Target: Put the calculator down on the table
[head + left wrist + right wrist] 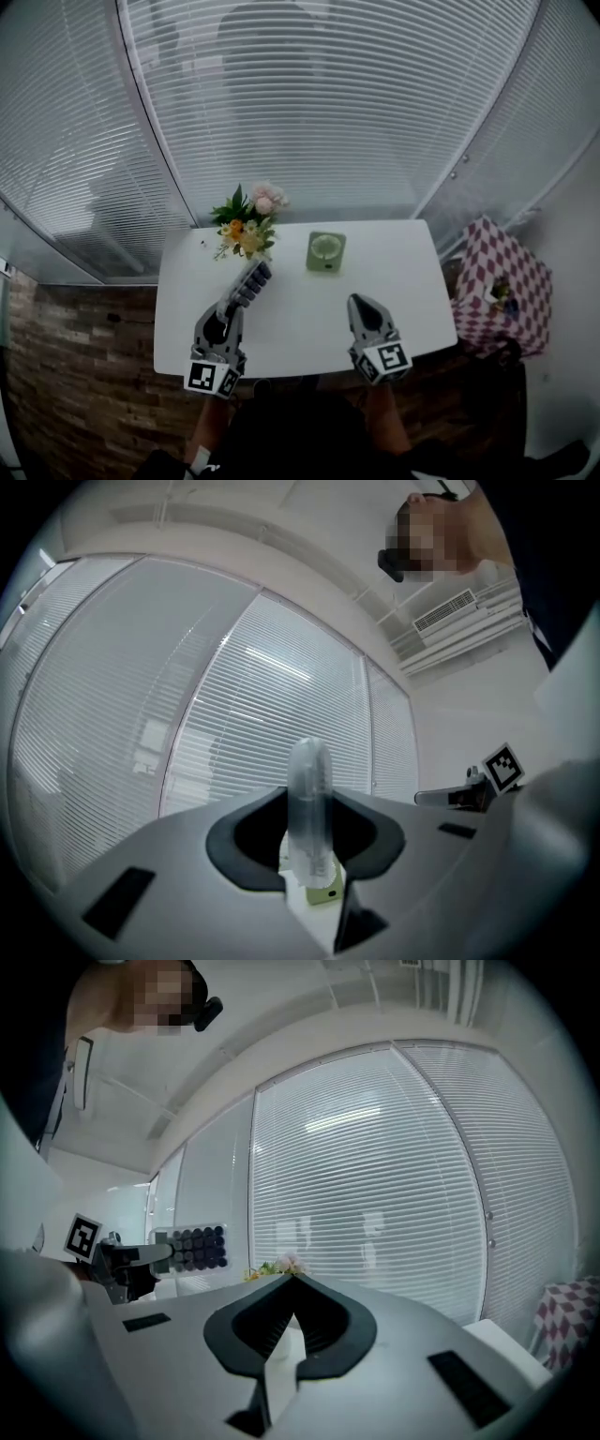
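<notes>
Item: calculator (pixel 251 283), a slim slab with rows of dark round keys, carried at the left side of the white table (pixel 403 281), just in front of the flower bouquet (pixel 248 223) and to the left of a small green square object (pixel 326 252). It appears to be clear of the tabletop. Holder: your left gripper (pixel 232 309), clenched on the near short end. In the left gripper view the calculator stands edge-on between the jaws, so the pads press on the key face and the back, and most of its length sticks out past the fingertips. In the right gripper view the key face is turned sideways toward your other hand. Second tool: your right gripper (pixel 358 302), over the right half of the table, its tips pressed together with nothing between them. Handling, as judged: light and stiff, probably a smooth plastic case that can slide in the pads. Keys and display are the delicate parts, so don't squeeze harder. A hold on the long side edges near the middle would balance better than this end grip. Since it rides on edge, expect to roll your wrist before laying it flat, and open space lies beside the green object.
</notes>
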Action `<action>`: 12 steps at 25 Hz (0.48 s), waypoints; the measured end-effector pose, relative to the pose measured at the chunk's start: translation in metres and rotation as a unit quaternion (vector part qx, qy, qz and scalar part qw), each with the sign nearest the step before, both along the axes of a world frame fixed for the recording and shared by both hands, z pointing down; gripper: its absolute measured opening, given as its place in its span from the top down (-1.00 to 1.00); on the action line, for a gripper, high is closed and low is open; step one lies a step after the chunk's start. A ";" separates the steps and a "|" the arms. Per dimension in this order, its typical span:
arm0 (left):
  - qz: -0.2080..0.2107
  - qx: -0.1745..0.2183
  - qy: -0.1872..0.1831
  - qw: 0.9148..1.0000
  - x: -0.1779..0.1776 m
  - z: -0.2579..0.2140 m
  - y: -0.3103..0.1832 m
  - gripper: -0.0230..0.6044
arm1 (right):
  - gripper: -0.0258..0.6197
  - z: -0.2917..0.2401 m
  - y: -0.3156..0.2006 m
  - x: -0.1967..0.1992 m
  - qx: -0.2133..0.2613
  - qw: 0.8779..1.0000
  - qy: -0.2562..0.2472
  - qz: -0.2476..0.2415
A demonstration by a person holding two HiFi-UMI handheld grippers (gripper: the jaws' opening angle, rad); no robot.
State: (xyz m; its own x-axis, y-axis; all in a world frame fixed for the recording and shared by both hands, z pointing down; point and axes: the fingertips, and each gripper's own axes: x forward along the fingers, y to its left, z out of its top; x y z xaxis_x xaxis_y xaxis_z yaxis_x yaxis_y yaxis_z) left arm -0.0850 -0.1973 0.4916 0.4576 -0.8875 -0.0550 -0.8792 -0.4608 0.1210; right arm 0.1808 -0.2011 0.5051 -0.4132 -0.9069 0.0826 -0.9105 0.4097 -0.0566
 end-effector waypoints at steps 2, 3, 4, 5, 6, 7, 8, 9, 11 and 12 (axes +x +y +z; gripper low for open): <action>-0.003 0.001 -0.012 1.000 0.004 -0.003 -0.004 0.60 | 0.90 0.003 -0.007 0.005 -0.007 1.000 0.013 0.001; -0.003 0.002 -0.014 1.000 0.006 -0.004 -0.006 0.60 | 0.90 0.006 -0.009 0.007 -0.012 1.000 0.016 0.000; -0.002 0.003 -0.014 1.000 0.008 -0.004 -0.008 0.60 | 0.90 0.009 -0.011 0.009 -0.015 1.000 0.015 -0.002; -0.003 0.003 -0.013 1.000 0.009 -0.005 -0.010 0.60 | 0.90 0.010 -0.013 0.011 -0.016 1.000 0.013 -0.003; -0.004 0.002 -0.011 1.000 0.010 -0.005 -0.012 0.60 | 0.90 0.010 -0.015 0.011 -0.014 1.000 0.010 -0.004; -0.005 0.001 -0.011 1.000 0.010 -0.006 -0.013 0.60 | 0.90 0.011 -0.016 0.010 -0.012 1.000 0.007 -0.006; -0.007 0.000 -0.011 1.000 0.009 -0.005 -0.015 0.60 | 0.90 0.011 -0.018 0.010 -0.012 1.000 0.006 -0.006; -0.008 -0.002 -0.012 1.000 0.008 -0.004 -0.016 0.60 | 0.90 0.011 -0.019 0.009 -0.013 1.000 0.008 -0.007; -0.014 -0.010 -0.012 1.000 0.007 -0.002 -0.021 0.60 | 0.90 0.013 -0.023 0.008 -0.016 1.000 0.012 -0.009; -0.018 -0.015 -0.013 1.000 0.006 0.000 -0.023 0.60 | 0.90 0.014 -0.024 0.006 -0.017 1.000 0.011 -0.014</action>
State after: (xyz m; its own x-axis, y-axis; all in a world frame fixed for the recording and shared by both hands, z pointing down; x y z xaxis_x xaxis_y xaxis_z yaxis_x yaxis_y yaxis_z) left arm -0.0795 -0.2206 0.4919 0.4261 -0.9045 -0.0162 -0.8983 -0.4252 0.1106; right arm 0.1871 -0.2249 0.5195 -0.4360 -0.8916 0.1219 -0.8999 0.4331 -0.0513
